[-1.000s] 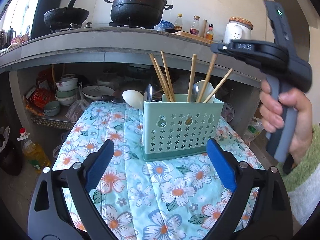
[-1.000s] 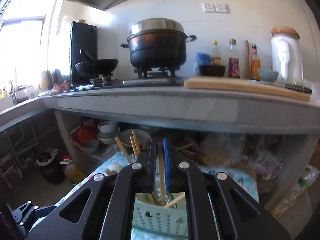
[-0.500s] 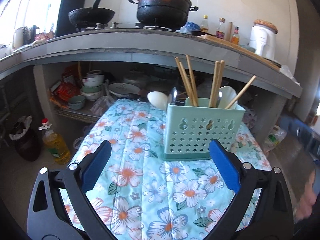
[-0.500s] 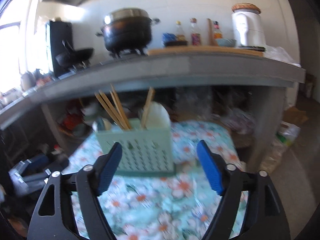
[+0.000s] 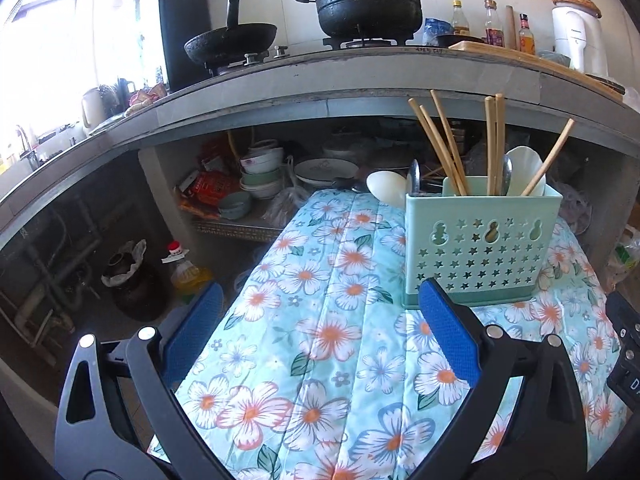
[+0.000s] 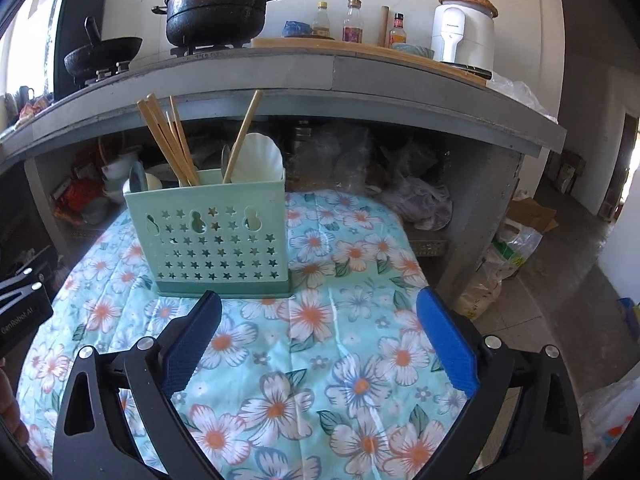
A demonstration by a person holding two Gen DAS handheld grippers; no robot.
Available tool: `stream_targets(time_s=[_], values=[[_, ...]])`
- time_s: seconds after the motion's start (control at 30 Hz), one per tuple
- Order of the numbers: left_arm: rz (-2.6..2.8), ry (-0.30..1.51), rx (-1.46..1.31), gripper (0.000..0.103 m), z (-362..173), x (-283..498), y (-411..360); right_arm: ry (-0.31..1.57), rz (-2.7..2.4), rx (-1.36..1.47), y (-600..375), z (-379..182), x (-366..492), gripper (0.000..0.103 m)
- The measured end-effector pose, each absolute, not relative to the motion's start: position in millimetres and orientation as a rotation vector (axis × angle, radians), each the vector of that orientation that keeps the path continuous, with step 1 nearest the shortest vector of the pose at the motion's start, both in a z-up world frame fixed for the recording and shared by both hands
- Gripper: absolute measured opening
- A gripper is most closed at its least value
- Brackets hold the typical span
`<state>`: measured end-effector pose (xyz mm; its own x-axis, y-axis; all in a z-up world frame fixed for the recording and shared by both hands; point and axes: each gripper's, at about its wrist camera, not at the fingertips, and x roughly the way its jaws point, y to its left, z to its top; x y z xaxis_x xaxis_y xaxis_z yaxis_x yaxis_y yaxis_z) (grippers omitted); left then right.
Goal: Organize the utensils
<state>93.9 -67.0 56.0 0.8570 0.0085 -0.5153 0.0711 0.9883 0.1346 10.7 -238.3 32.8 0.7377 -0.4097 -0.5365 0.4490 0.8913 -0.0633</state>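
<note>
— Both grippers are wide open. See the right gripper (image 6: 318,336)? Its jaws have just been opening, and nothing sits between its blue pads (image 6: 446,340). It holds nothing at all.

— And the left gripper (image 5: 320,334)?

— Same thing. Its two blue pads (image 5: 448,336) stand far apart over the flowery cloth (image 5: 320,320), and only cloth shows in the gap. It grips nothing.

— Where are the spoons and sticks?

— They all stand in the green holder (image 6: 212,240). It is a pale green box with little star holes and three gourd-shaped holes in its front. It stands upright on the cloth, past the tips of both grippers and not touching them.

— What is inside it?

— Wooden chopsticks (image 5: 444,144) poke up out of the top. Some lean to one side, two stand close together and straight, and one leans the other way. A big white spoon (image 6: 260,160) stands at the right end. A metal spoon (image 5: 414,176) and another white spoon (image 5: 386,188) show at the left end.

— What is behind it?

— A grey counter (image 6: 320,76) runs across the room. A black pot with a shiny lid (image 6: 218,4) sits up there on the stove, with a dark pan (image 5: 230,42) beside it. Under the counter I see stacked bowls (image 5: 260,172) on a shelf.

— Can you see a person?

— Only a bit of a hand (image 6: 10,412) at the left edge, from the right camera.
</note>
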Motion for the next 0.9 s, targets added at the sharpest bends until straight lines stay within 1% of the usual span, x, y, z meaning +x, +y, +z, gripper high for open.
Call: stream_targets(time_s=[0.2, 0.9], values=[[0.005, 0.529, 0.145, 0.095, 56.8, 95.0, -62.4, 0.575, -0.495, 0.028, -237.4, 34.6, 11.5, 0.096], [0.031, 0.539, 0.15, 0.095, 52.3, 97.8, -56.8, 0.587, -0.497, 0.046, -239.9, 33.7, 14.7, 0.096]])
